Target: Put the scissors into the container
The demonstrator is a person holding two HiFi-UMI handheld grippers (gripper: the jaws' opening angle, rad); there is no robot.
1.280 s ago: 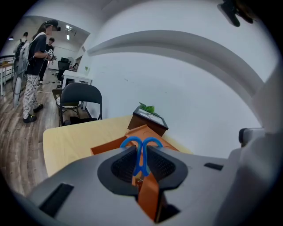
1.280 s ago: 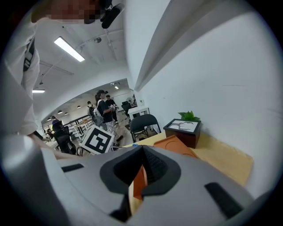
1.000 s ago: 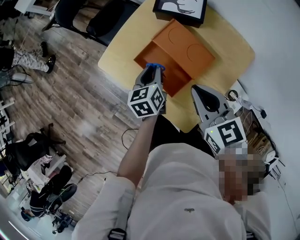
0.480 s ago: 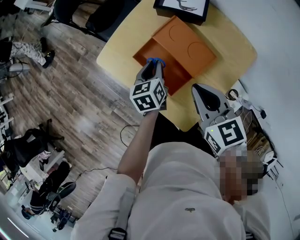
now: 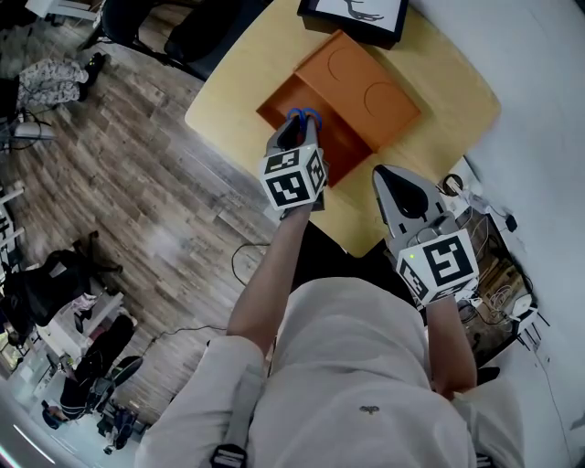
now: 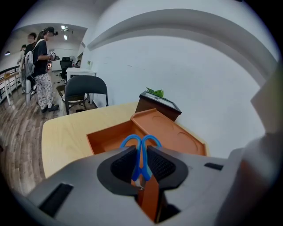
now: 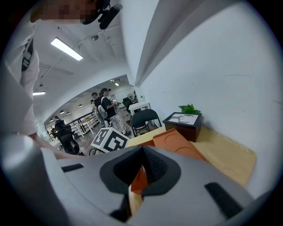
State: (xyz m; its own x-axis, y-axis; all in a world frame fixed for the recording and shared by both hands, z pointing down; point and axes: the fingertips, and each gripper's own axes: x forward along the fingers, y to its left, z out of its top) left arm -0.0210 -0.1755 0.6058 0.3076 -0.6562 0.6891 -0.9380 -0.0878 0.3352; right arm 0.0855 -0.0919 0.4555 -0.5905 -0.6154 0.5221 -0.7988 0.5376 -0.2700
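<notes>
**Head view.** One round-cornered table (image 5: 239,64) is seen. One orange container (image 5: 291,91) lies on it, made up of one open well and one flat half (image 5: 366,87) with two round recesses. One dark box (image 5: 352,14) stands at the far edge, just beside the container. The left tongs (image 5: 297,130) are held over the near rim of the open well. They are closed on one pair of scissors (image 5: 304,115), whose blue loops stick out over the well. The right tongs (image 5: 395,183) are held over the near edge of the table, apart from the container. Bare table top is left on both sides of the container, and wooden floor (image 5: 137,201) lies beyond the left edge.

**Left gripper view.** The scissors (image 6: 141,152) are clamped upright between the pads of the left tongs (image 6: 141,164), with the two loops above them. The open well (image 6: 110,137) lies directly ahead and nothing is seen in it. One black chair (image 6: 84,90) stands past the far table edge, and two persons (image 6: 37,66) are seen well beyond it.

**Right gripper view.** The pads of the right tongs (image 7: 140,170) are brought together at their tips, and nothing is gripped. The container (image 7: 174,141) and the cube (image 7: 109,140) of the left tongs are seen ahead.
</notes>
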